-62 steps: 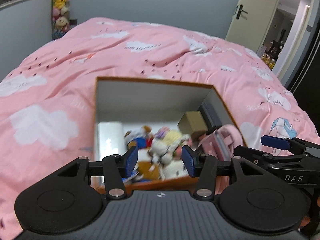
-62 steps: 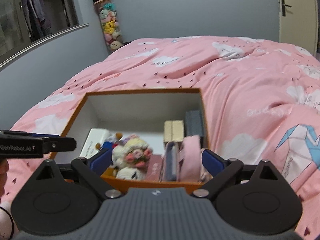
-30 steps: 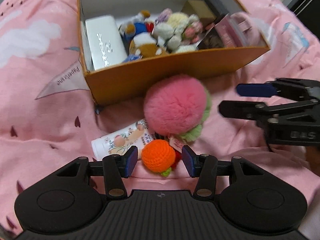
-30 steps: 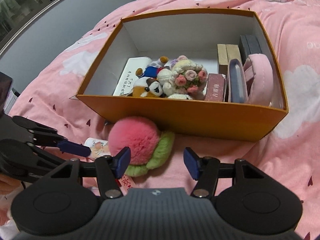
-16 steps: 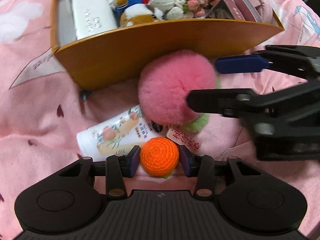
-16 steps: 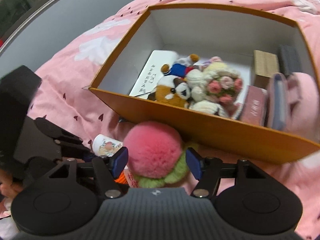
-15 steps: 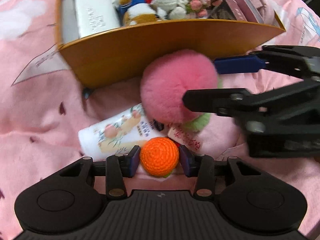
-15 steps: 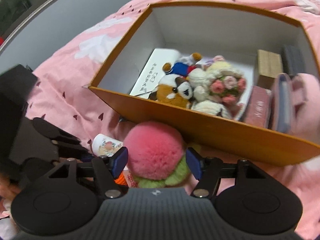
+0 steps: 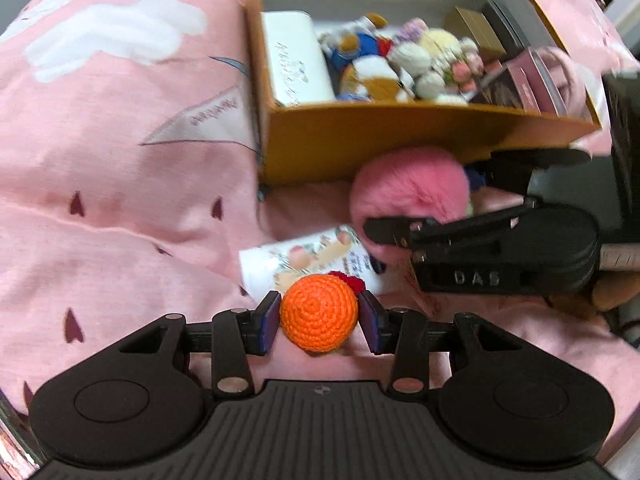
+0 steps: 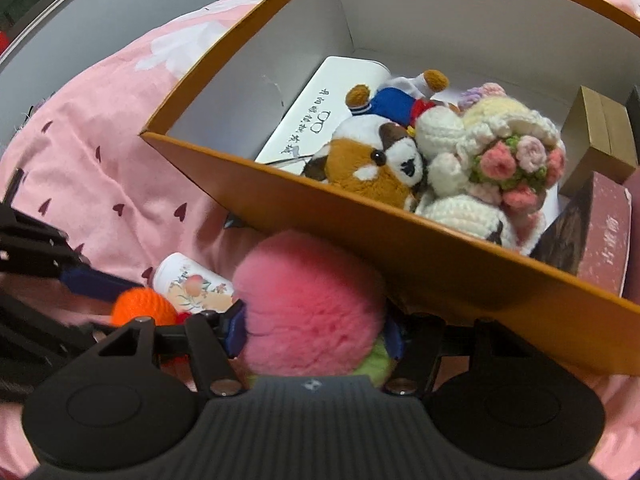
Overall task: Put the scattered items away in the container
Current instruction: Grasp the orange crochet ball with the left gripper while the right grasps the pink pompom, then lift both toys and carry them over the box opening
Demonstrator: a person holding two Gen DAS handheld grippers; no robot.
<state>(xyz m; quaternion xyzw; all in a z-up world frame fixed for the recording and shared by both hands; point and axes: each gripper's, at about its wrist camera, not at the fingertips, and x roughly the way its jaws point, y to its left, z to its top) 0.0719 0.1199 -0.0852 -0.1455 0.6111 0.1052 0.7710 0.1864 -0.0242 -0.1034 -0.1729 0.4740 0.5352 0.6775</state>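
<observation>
My left gripper [image 9: 319, 322] is shut on an orange crocheted ball [image 9: 319, 313], just above the pink bedding; the ball also shows in the right wrist view [image 10: 142, 306]. My right gripper [image 10: 314, 330] is shut on a fluffy pink peach plush [image 10: 310, 300], which lies against the front wall of the orange box [image 10: 420, 248]. The plush [image 9: 408, 188] and the box [image 9: 360, 136] also show in the left wrist view. A white tube with a peach print [image 9: 308, 258] lies on the bed between the ball and the plush.
The box holds a white case [image 10: 320, 120], a brown and white plush [image 10: 376, 168], a crocheted bouquet doll [image 10: 504, 152], small boxes [image 10: 600, 136] and a pink pouch [image 9: 560, 76]. The pink duvet [image 9: 120, 160] spreads all around.
My left gripper has closed on the orange ball and lifted it slightly. My right gripper has moved in and closed around the pink plush.
</observation>
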